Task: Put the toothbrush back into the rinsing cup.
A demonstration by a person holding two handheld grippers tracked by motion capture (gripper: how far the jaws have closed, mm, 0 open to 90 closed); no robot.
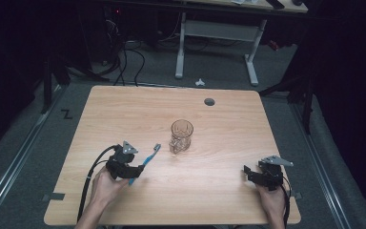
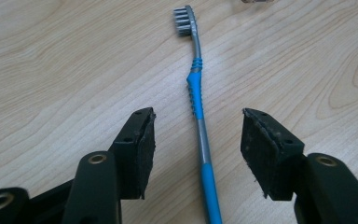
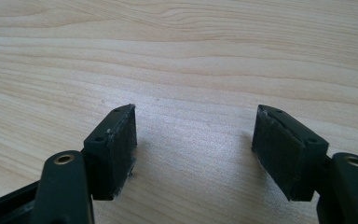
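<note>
Lying flat on the table (image 1: 209,191), the blue toothbrush (image 2: 199,109) sits between the left gripper (image 2: 198,135) jaws, which stand apart and untouching; right gripper (image 3: 196,140) jaws gape over bare wood, glass mug (image 1: 181,135) nearby

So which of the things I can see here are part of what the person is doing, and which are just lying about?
In use:
- blue and grey plastic toothbrush, lying on the table between the open jaws of the left gripper
- likely the clear glass mug just beyond it

Lying about:
- right gripper, open over bare light wooden table
- white desk frame behind
</note>
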